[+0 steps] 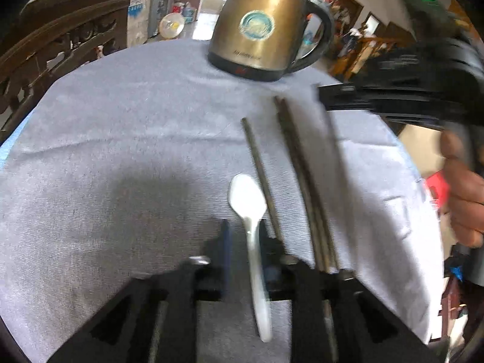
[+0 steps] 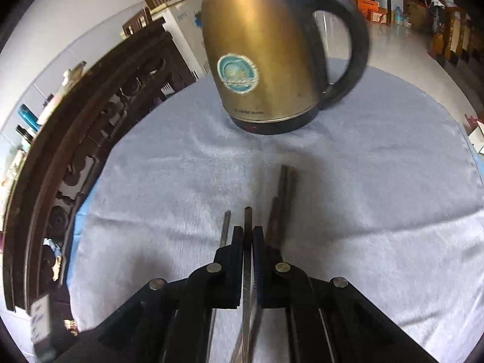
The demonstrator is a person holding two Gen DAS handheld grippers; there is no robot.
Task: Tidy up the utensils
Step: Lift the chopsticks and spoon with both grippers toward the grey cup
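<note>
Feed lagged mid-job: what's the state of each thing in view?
Left gripper: open around the spoon.
White spoon: lying on the cloth.
Right gripper: shut on one chopstick.
Other chopsticks: lying on the cloth.
Kettle: upright.

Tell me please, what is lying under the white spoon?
Under the white spoon only the grey cloth is seen; the bowl rests on it beside a dark chopstick. The handle runs between the left gripper fingers, which hide the cloth nearby.

Soft daylight, fisheye-warped edges, motion blur, and glare on the kettle.
</note>
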